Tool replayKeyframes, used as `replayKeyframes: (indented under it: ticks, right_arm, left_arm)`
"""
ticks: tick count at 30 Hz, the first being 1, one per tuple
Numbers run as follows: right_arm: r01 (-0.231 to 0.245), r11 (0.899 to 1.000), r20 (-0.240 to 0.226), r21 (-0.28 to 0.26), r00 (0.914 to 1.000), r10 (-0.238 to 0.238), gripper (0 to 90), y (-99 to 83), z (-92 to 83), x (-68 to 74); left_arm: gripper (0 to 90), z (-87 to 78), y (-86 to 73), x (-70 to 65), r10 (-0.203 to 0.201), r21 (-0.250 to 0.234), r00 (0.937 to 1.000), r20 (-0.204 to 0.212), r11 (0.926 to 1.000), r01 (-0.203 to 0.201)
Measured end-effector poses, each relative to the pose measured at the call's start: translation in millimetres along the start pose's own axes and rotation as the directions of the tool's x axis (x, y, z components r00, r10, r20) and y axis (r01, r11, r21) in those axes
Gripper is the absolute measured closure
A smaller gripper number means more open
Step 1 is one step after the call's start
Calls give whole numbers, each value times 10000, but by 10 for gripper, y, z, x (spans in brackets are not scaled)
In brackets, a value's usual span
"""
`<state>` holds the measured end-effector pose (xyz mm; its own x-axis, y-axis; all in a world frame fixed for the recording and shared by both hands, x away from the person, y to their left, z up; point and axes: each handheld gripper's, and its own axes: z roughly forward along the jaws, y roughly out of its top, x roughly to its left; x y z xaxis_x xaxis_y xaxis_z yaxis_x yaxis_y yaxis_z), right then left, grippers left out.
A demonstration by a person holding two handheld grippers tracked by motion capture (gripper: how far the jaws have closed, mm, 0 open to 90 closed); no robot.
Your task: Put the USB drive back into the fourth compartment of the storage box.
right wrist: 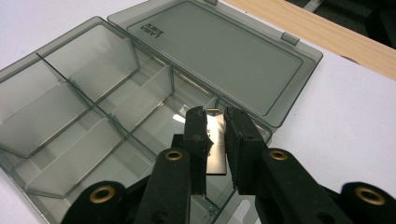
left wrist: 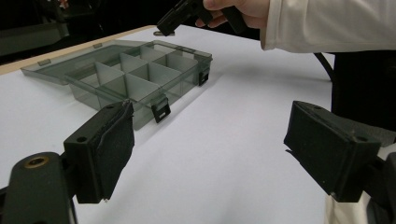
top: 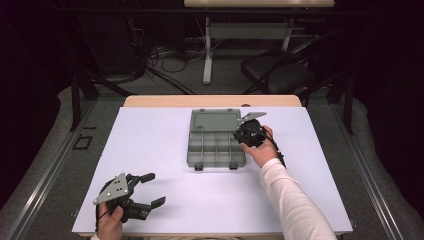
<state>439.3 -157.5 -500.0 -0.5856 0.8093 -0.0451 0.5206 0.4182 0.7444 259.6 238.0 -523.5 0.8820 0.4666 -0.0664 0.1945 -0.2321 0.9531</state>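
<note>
Right gripper (right wrist: 215,122) clamped on thin shiny metal plate (right wrist: 217,144), poised over near corner compartment of open box (right wrist: 93,93). Box: smoky translucent plastic, hinged lid flat, centre of white bench (top: 150,150). Step: likely placing plate; next, lower and release. Left gripper (left wrist: 210,154) wide open, empty.

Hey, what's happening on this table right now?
A person is working with two handheld tools. The right tool is shut on a small shiny metal plate, holding it over a compartment of the open smoky-grey plastic organiser box. The left tool rests open near the white table's front edge.
</note>
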Motion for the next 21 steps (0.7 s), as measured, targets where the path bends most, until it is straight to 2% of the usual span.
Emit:
replayKeyframes:
  ticks: [21]
  right_arm:
    - [-18, 9997, 173, 238, 9998, 14, 794, -42, 139, -23]
  left_arm:
    - [158, 3, -1, 0, 3, 13, 10000, 25, 10000, -3]
